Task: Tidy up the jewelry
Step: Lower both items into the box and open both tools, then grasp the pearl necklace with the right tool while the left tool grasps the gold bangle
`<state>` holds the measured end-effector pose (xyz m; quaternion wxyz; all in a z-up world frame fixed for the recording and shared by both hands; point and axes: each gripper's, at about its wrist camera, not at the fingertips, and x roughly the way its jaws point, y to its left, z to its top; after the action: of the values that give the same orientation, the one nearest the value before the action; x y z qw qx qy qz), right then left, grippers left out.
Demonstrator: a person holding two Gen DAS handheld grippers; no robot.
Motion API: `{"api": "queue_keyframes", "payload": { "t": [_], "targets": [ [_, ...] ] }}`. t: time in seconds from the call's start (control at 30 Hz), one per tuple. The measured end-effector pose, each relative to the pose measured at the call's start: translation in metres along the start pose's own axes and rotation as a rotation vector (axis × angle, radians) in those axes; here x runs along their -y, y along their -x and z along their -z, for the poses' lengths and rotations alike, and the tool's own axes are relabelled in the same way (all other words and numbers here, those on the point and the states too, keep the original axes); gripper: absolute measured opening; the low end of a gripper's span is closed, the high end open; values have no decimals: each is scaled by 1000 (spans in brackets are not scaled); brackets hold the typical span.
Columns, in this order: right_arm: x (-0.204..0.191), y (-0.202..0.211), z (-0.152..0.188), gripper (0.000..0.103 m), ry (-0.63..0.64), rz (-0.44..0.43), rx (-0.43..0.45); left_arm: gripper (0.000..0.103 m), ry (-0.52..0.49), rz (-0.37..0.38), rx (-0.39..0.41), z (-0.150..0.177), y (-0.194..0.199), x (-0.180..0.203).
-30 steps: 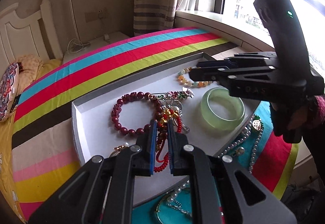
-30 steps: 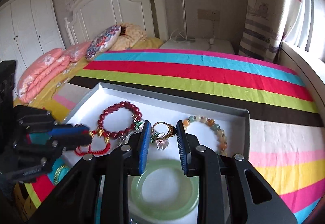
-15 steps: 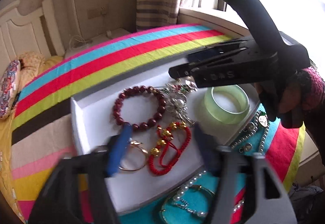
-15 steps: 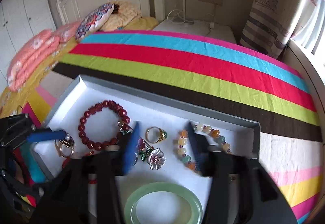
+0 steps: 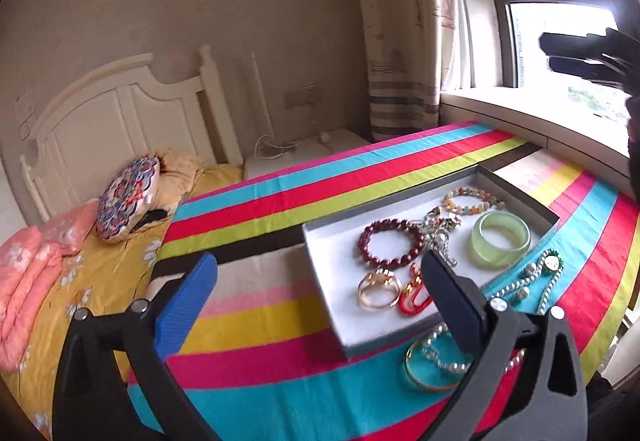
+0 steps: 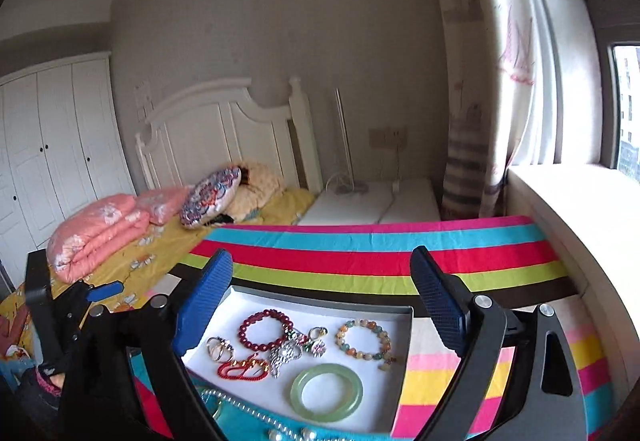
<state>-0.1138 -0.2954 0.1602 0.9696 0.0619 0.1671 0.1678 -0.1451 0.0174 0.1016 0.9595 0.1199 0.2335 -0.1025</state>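
A grey tray with a white floor [image 5: 340,321] [image 6: 400,381] lies on the striped bedspread. In it are a dark red bead bracelet [image 5: 390,243] [image 6: 264,329], a green jade bangle [image 5: 500,241] [image 6: 326,393], a pastel bead bracelet [image 5: 474,201] [image 6: 364,339], a gold ring [image 5: 378,287] [image 6: 218,347], a red cord bracelet [image 5: 414,295] [image 6: 242,369] and a silver brooch [image 6: 286,353]. My left gripper [image 5: 320,289] is open and empty, raised left of the tray. My right gripper [image 6: 322,281] is open and empty, high above the tray.
A pearl necklace [image 5: 532,281] [image 6: 248,411] and a turquoise bangle [image 5: 430,369] lie on the bedspread beside the tray. Pillows [image 6: 210,197], a folded pink quilt [image 6: 96,229] and a white headboard [image 6: 224,137] stand beyond. A windowsill [image 6: 580,209] runs along the right.
Both grippers let go of jewelry in the tray, opened wide and lifted up and back from it. The red cord bracelet and a gold ring now lie in the tray.
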Motion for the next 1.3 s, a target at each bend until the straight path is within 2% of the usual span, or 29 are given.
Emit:
{"api": "queue_keyframes", "payload": {
  "t": [0.1, 0.27, 0.37, 0.5, 0.63, 0.8, 0.9, 1.07, 1.23, 1.3],
  "targets": [
    [1, 21, 20, 87, 8, 25, 9, 101, 38, 15, -57, 19, 0, -7],
    [17, 33, 69, 87, -100, 18, -90, 101, 86, 40, -148, 52, -4, -13],
    [22, 30, 95, 87, -109, 46, -155, 101, 125, 63, -177, 67, -4, -16],
    [28, 24, 121, 87, -109, 49, -225, 101, 156, 27, -169, 72, -4, -19],
    [27, 18, 140, 87, -103, 29, -274, 101, 170, -23, -122, 65, -3, -21],
    [-5, 10, 152, 87, -6, -20, -313, 101, 164, -9, -175, 66, -15, -20],
    [-29, 6, 158, 87, 53, -81, -328, 101, 166, -4, -197, 70, -18, -20],
    [-62, -4, 163, 87, 131, -132, -360, 101, 112, 6, -250, 72, -28, -9],
    [-97, -24, 169, 87, 276, -102, -423, 101, 138, 35, -254, 73, -29, -13],
    [-108, -30, 168, 84, 307, -109, -436, 101, 163, 50, -257, 73, -30, -17]
  ]
}}
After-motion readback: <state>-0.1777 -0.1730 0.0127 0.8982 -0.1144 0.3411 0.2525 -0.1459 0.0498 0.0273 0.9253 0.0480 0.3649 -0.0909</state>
